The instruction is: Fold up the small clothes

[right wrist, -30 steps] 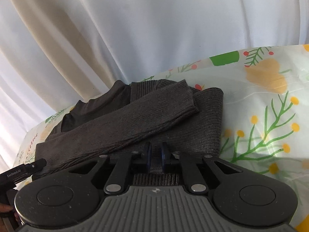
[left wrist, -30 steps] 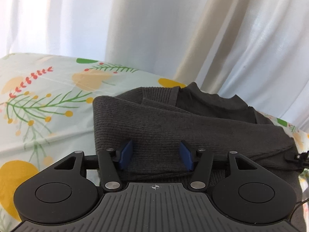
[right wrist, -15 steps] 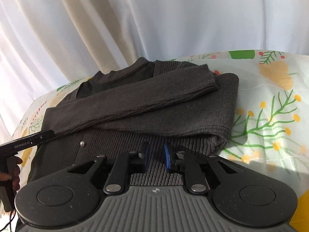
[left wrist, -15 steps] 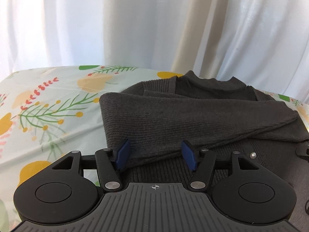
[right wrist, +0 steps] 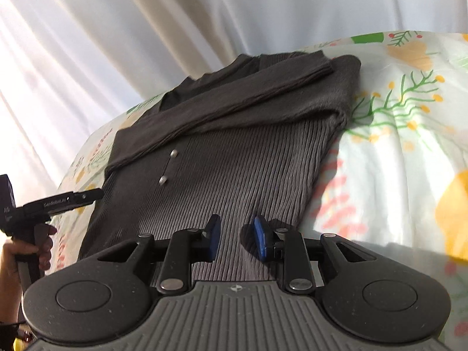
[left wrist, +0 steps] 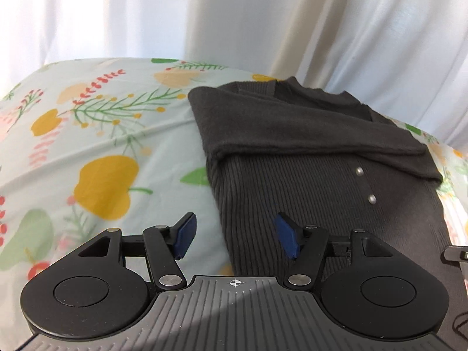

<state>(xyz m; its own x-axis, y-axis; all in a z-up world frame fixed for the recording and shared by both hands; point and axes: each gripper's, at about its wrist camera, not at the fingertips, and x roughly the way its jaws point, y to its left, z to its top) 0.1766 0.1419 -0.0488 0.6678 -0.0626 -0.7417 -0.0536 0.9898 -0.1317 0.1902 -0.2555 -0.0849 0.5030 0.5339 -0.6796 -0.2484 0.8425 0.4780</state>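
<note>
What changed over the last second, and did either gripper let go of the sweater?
Both grippers drew back from the dark sweater. The right gripper, earlier pinching its knit, has just been opening and let go. The left gripper stays open, empty. The sweater keeps its sleeves folded across, on the floral cloth.

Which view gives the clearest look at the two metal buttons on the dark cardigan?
Right wrist view: the metal buttons sit mid-frame on the dark cardigan. In the left wrist view they appear further right, still visible.
</note>
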